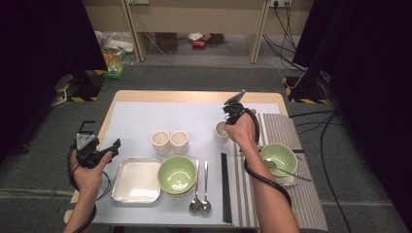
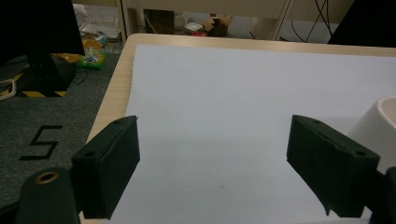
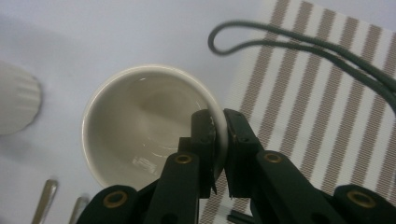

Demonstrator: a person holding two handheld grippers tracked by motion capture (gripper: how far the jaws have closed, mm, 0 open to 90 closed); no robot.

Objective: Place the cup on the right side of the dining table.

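So the right tool (image 3: 219,135) has its jaws pinched on the rim of a small cream cup (image 3: 140,126), one jaw inside the wall and one outside, right at the edge where the pale sheet meets the striped placemat (image 3: 327,93). From the high view that cup (image 1: 221,130) sits just left of the striped placemat (image 1: 286,131), toward the far right part of the pale sheet, with the right hand (image 1: 243,127) over it and the cable looping back along the forearm. The left tool (image 1: 104,151) is way over at the near left corner of the counter (image 1: 194,96), jaws spread wide with nothing between them, pointing across the bare sheet; its own view catches a bit of white cup (image 2: 378,126) at the right edge beside one jaw. Two more ribbed cups (image 1: 169,141) stand side by side in the middle, well apart from the held one. Nearer the person there's a square white tray (image 1: 137,180), a green bowl (image 1: 177,174) touching its right side, two spoons (image 1: 200,189), and a pair of black chopsticks (image 1: 225,187). A second green bowl (image 1: 279,158) with a spoon in it sits on the placemat, near the right forearm.
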